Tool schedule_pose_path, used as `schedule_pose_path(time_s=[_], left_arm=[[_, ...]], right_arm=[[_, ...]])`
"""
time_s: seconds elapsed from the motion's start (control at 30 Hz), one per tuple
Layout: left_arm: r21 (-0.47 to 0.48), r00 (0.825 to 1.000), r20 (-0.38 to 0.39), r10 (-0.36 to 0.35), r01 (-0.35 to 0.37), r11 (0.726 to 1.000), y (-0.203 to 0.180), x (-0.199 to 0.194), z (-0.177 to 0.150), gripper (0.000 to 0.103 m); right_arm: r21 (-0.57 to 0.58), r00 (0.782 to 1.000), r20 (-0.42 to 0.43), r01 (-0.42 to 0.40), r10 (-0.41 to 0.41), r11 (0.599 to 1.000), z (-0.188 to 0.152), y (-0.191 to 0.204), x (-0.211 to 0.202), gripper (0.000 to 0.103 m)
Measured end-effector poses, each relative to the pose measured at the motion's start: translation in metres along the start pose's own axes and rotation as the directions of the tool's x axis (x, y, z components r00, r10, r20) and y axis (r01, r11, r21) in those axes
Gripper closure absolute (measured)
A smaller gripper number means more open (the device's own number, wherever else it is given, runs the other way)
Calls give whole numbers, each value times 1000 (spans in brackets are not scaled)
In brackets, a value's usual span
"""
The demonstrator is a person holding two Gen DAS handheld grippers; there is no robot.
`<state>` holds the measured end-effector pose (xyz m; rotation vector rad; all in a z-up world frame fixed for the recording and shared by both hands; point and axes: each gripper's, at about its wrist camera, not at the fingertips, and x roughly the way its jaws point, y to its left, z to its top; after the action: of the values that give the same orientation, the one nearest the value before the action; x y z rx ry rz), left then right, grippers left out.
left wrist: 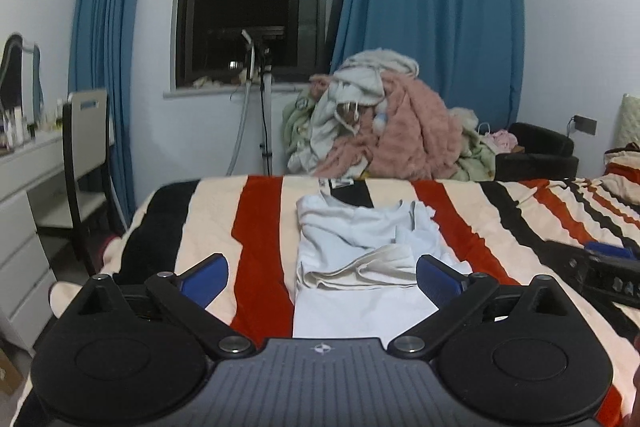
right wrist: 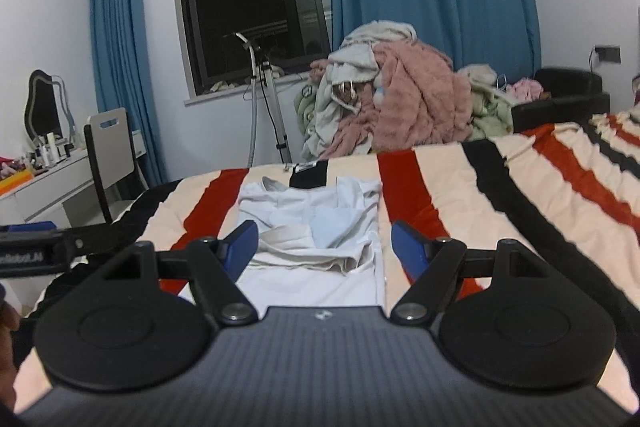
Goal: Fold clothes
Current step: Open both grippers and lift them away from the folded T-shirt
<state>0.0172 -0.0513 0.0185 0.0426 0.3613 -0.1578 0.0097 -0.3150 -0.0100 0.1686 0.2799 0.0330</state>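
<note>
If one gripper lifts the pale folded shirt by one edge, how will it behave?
The pale folded shirt looks thin and creased, so it will probably droop. Its loosely stacked layers may unfold. It likely slides little on the fuzzy striped blanket.

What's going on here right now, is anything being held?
Nothing is held. A person has a gripper in each hand, and both the left gripper and the right gripper are open, hovering at the near end of a pale shirt on the striped bedspread. The shirt lies lengthwise with both sides already folded inward into a narrow strip; a cream layer is bunched across its middle. The end-to-end fold is not yet done. A heap of unfolded clothes sits beyond the bed.
</note>
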Motion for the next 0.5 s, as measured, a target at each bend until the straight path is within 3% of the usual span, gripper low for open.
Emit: schedule_pose_path(time_s=[0.1,0.23,0.37,0.4,0.43,0.47,0.5], left_arm=[[9,1000,-14,-14,14,1000,-4,2,-5,2],[-1,999,-44,-24,24,1000,-5,14,-11,2],[-26,995,-89,-53,51,998,-2,26,-18,2],[-29,994,-96,-54,51,998,-2,28,-20,2],[-30,993,-101,-53,51,998,-1,29,-21,2],[-32,993,-106,-53,50,998,-1,31,-22,2],[-38,992,-111,-57,53,998,0,32,-23,2]], right_arm=[[4,999,-17,-28,29,1000,0,0,5,29],[-12,999,-46,-1,1,1000,-1,-1,10,70],[1,999,-36,11,-11,1000,-1,-2,10,69],[12,999,-35,9,-8,1000,-2,-3,10,67],[25,999,-36,9,-8,1000,-3,-4,11,51],[38,999,-38,11,-9,999,-3,-6,12,28],[52,999,-41,12,-10,999,-4,-7,13,18]])
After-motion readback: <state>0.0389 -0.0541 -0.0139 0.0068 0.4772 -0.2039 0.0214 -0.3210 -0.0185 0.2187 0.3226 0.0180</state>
